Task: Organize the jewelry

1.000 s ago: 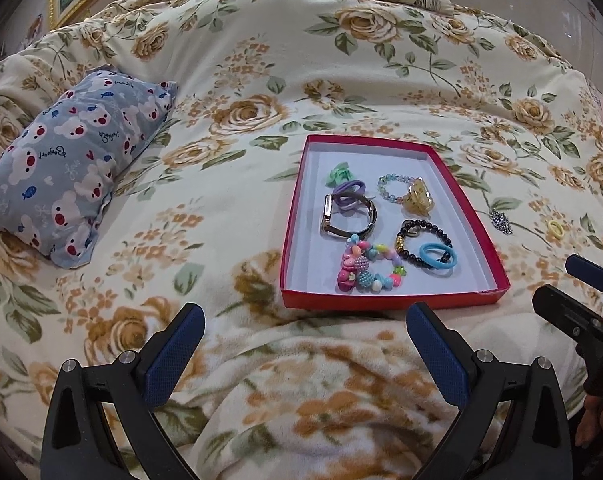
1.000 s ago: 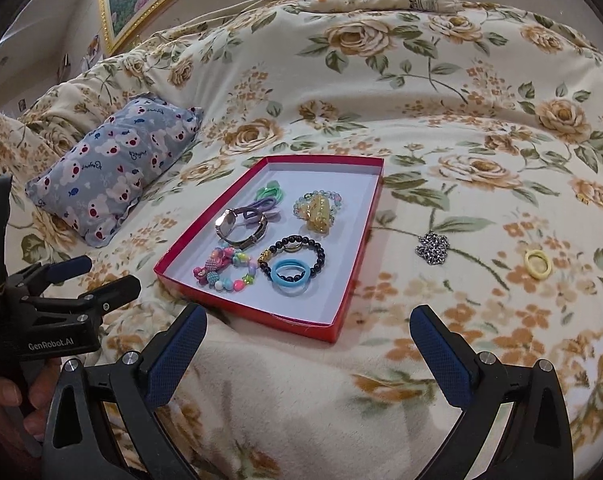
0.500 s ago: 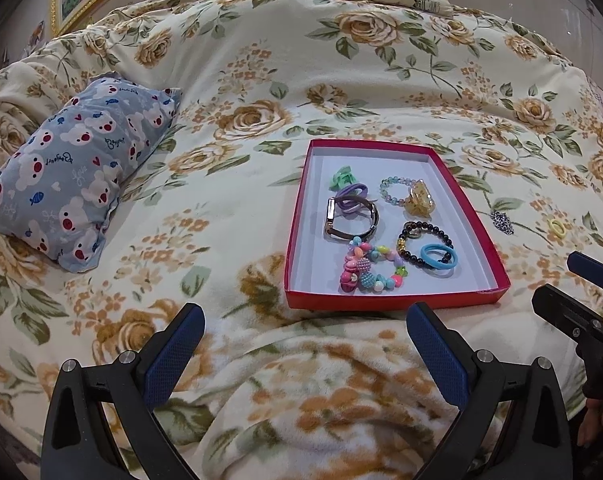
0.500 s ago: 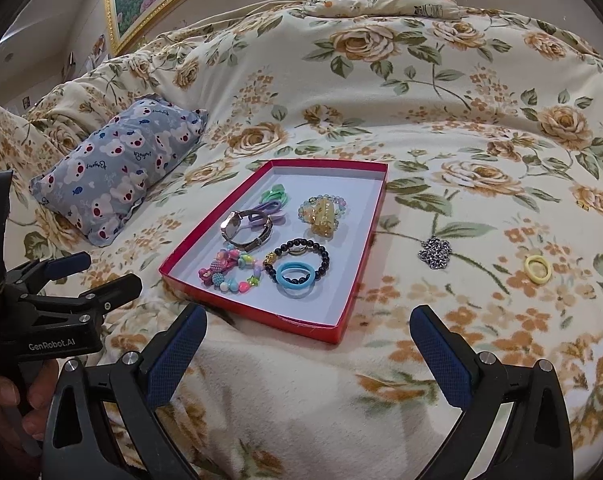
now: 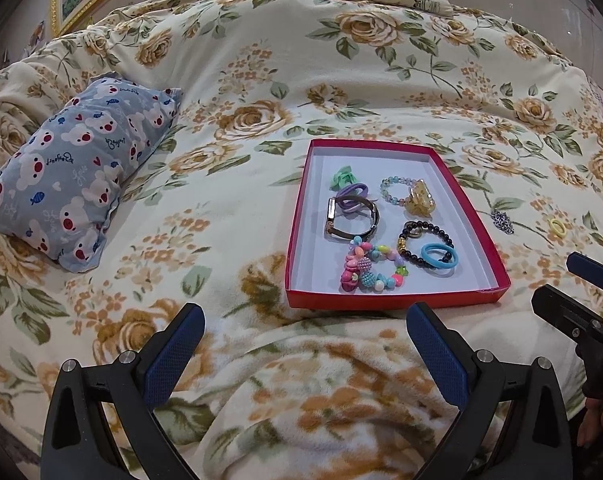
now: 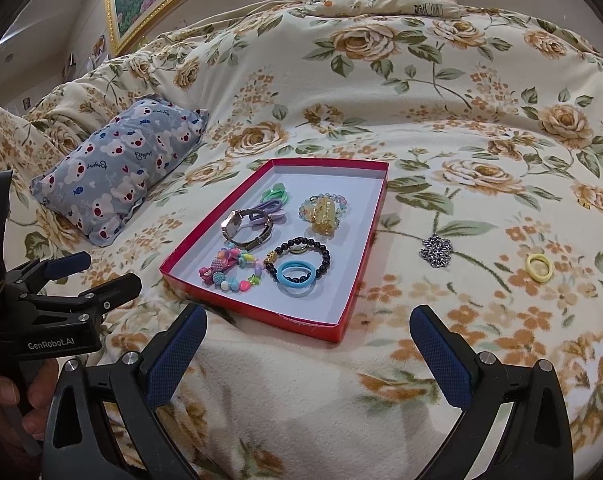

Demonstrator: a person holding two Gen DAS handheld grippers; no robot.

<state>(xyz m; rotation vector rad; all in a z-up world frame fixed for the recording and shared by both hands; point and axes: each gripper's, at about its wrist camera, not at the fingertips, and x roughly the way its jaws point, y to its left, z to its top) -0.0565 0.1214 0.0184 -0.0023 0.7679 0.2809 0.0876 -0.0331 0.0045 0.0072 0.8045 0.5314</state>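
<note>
A fleecy rose-print bed [image 6: 381, 100] fills my view. Ahead of my left gripper [image 5: 301, 348] sits the shallow red cardboard tray [image 5: 483, 236] of beaded bracelets; a chain pendant [image 6: 435, 253] and yellow ring [image 6: 538, 267] lie ahead of my right gripper [image 6: 307, 350]. Both jaws gape wide, holding nothing.

1. The left gripper [image 5: 303, 344] hovers short of the near edge of the red tray [image 5: 389, 302], its jaws spread wide and holding nothing.
2. The right gripper [image 6: 307, 344] hovers near the tray's near right corner, jaws likewise wide and holding nothing.
</note>
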